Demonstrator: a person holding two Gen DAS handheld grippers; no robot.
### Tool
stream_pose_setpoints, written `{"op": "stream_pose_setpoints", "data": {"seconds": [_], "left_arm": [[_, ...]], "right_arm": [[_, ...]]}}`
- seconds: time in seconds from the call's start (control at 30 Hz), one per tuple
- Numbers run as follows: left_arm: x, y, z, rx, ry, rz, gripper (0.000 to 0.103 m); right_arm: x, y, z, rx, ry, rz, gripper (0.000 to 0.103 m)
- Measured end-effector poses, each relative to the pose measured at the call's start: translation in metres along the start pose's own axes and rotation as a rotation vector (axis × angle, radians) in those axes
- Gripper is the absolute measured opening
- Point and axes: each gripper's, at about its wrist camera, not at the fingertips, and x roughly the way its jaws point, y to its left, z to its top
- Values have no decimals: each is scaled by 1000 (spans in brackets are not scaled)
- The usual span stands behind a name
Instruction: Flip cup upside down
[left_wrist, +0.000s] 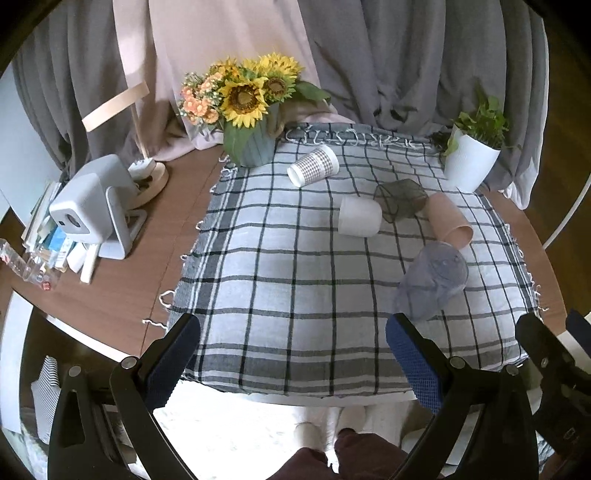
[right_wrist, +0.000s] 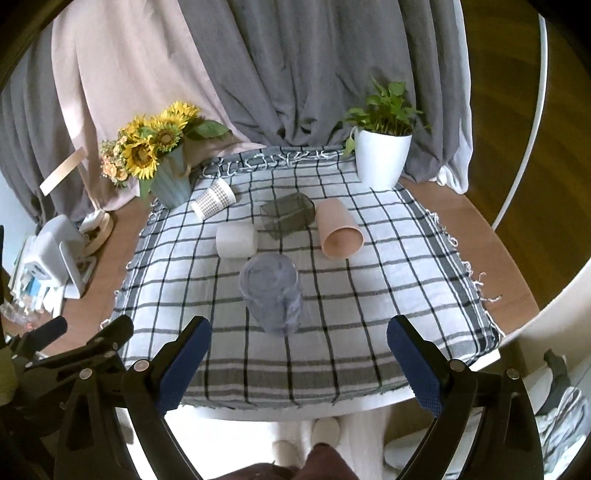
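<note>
1. My left claw (left_wrist: 291, 354) and right claw (right_wrist: 299, 350) both gape wide, holding nothing, over the near edge of the checked cloth (right_wrist: 332, 295).
2. The clear cup (right_wrist: 271, 291) lies on its side just ahead of my right claw.
3. Farther back lie a white cup (right_wrist: 235, 240), a pink cup (right_wrist: 338, 229), a dark cup (right_wrist: 287, 216) and a patterned cup (right_wrist: 213, 199).

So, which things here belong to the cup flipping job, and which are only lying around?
For the job:
- clear bluish cup
- pink cup
- white cup
- dark clear cup
- patterned cup
- both open grippers

Lying about:
- sunflower vase
- potted plant
- white device
</note>
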Motion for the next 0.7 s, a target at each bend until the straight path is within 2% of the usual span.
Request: {"op": "stream_pose_setpoints", "data": {"seconds": [0.7], "left_arm": [[4, -9, 9, 17, -4, 9, 102]], "right_arm": [[4, -1, 4, 2, 7, -1, 96]]}}
